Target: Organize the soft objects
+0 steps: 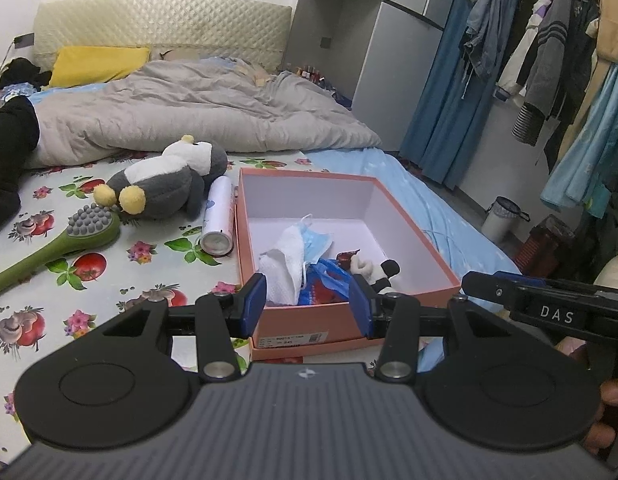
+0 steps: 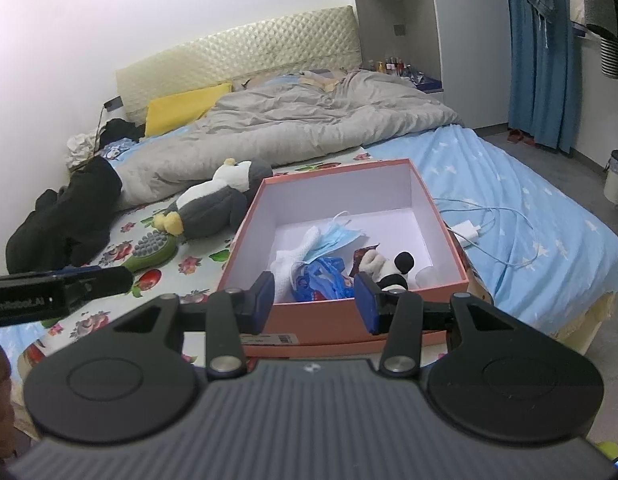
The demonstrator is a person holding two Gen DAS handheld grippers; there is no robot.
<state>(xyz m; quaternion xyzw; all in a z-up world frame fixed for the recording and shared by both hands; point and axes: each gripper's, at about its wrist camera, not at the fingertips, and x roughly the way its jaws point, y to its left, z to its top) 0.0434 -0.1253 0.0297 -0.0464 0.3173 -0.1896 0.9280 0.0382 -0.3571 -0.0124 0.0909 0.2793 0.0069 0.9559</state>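
An open pink box point(image 1: 413, 236) point(image 2: 245, 236) sits on the bed. Inside lie a white cloth point(image 1: 283, 268) point(image 2: 295, 258), a blue face mask point(image 1: 317, 240) point(image 2: 341, 234), a blue plastic bag point(image 1: 329, 280) point(image 2: 321, 280) and a small panda plush point(image 1: 379, 270) point(image 2: 393, 268). A grey and white penguin plush point(image 1: 169, 180) point(image 2: 213, 204) lies on the sheet left of the box. My left gripper point(image 1: 307, 304) is open and empty, just in front of the box's near wall. My right gripper point(image 2: 315, 300) is open and empty, also at the near wall.
A green massage brush point(image 1: 69, 240) point(image 2: 153, 248) and a white spray can point(image 1: 219, 216) lie left of the box. A white charger and cable point(image 2: 485, 228) lie to its right. A grey duvet point(image 1: 189, 104) point(image 2: 309, 120), black clothes point(image 2: 69, 216) and a yellow pillow point(image 1: 97, 64) lie behind.
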